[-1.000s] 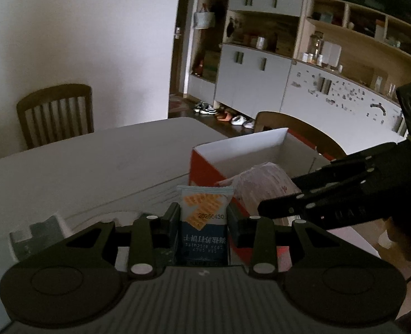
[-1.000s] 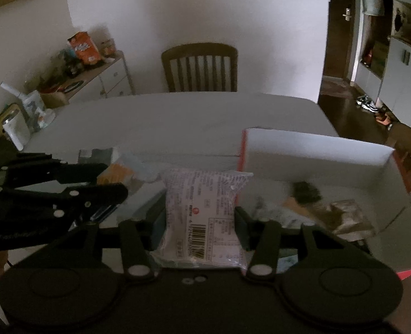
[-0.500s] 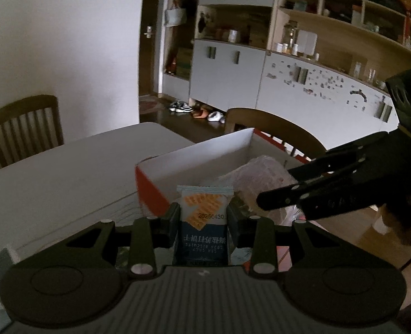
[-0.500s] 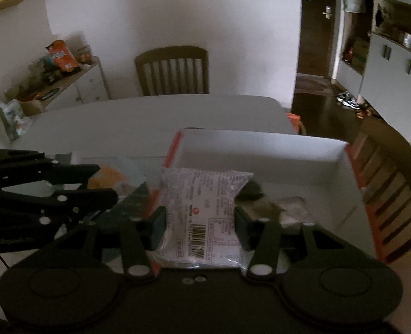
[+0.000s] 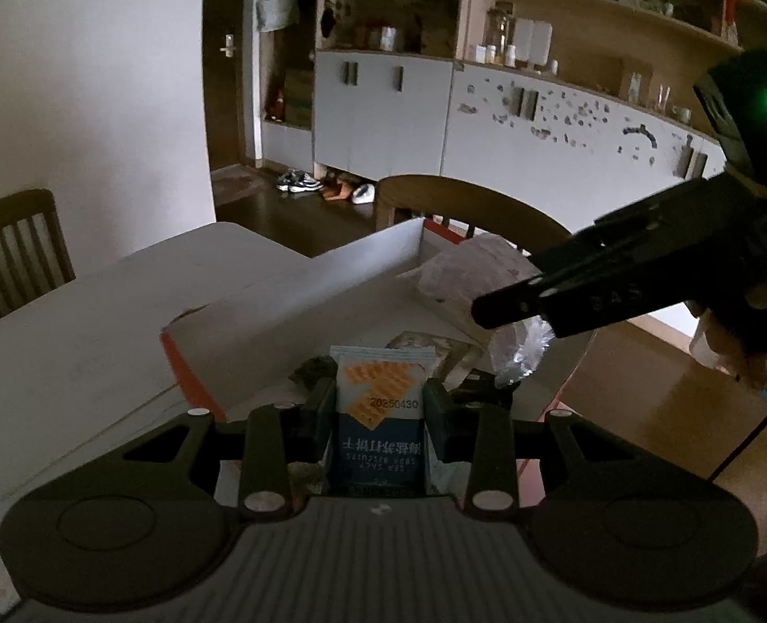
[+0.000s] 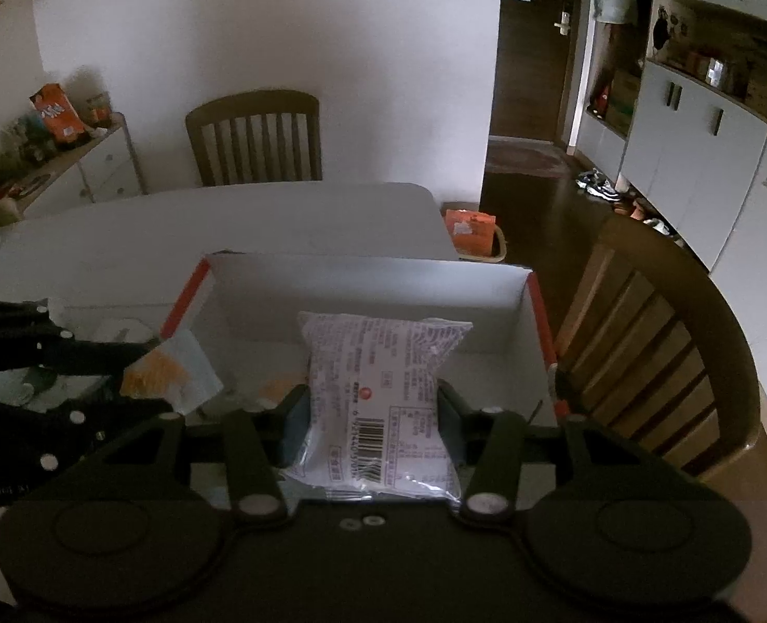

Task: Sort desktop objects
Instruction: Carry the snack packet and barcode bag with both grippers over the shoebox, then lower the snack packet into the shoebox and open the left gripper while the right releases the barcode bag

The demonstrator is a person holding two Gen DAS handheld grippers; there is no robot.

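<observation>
My left gripper (image 5: 380,400) is shut on a blue and white biscuit packet (image 5: 380,405) with orange crackers printed on it, held above the near end of the open white cardboard box (image 5: 300,296) with orange edges. My right gripper (image 6: 373,405) is shut on a clear pink-printed snack bag (image 6: 378,389) with a barcode, held over the middle of the same box (image 6: 362,280). The left gripper with its packet (image 6: 170,374) shows at the left of the right wrist view. The right gripper's fingers (image 5: 565,285) and bag (image 5: 476,275) show in the left wrist view. A few wrapped items (image 5: 435,348) lie in the box.
The box sits at the edge of a white table (image 6: 227,218). Wooden chairs stand at the far side (image 6: 253,135) and right beside the box (image 6: 658,342). A sideboard with clutter (image 6: 56,145) is at the left, and wall cabinets (image 5: 487,119) stand behind.
Both grippers have moved with their packets from beside the box to over it. The box now lies directly under both packets.
</observation>
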